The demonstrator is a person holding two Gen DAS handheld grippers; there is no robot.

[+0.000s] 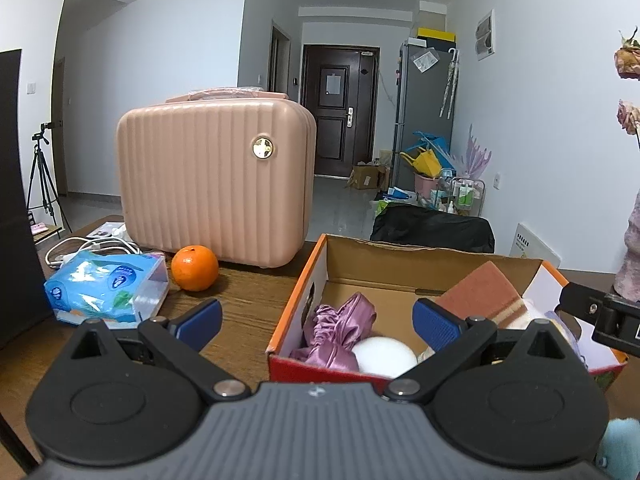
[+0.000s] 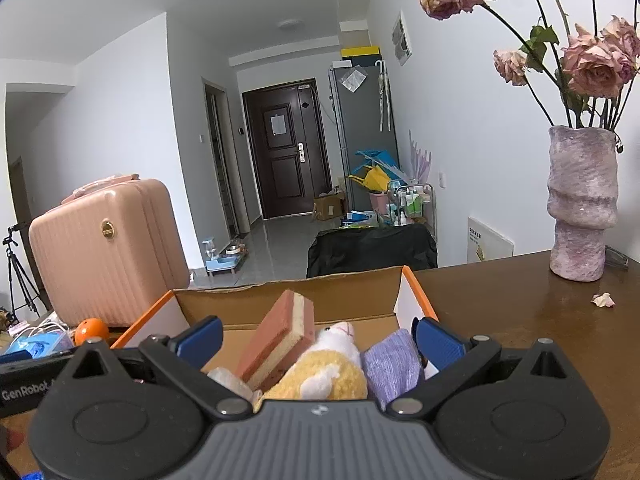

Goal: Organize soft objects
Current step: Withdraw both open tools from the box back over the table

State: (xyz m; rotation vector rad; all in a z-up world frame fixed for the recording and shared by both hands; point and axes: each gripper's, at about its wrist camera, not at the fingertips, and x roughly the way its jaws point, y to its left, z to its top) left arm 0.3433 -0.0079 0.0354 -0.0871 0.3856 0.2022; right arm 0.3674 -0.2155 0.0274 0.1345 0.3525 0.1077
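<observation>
An orange-edged cardboard box (image 1: 316, 276) stands on the brown table and holds soft things. In the left wrist view it shows a purple satin scrunchie (image 1: 336, 332), a white ball (image 1: 384, 356) and a pink-and-cream sponge (image 1: 484, 296). My left gripper (image 1: 318, 322) is open over the box's near left corner, nothing between its fingers. In the right wrist view the box (image 2: 416, 296) holds the sponge (image 2: 276, 344), a yellow-and-white plush toy (image 2: 324, 372) and a lilac cloth (image 2: 392, 364). My right gripper (image 2: 318, 342) hangs open just above them, empty.
A pink ribbed suitcase (image 1: 212, 180) stands behind the box on the left, with an orange (image 1: 195, 268), a blue tissue pack (image 1: 108, 288) and white cables (image 1: 92, 246) beside it. A purple vase (image 2: 580, 204) of dried roses stands at the table's right, a fallen petal (image 2: 602, 300) near it.
</observation>
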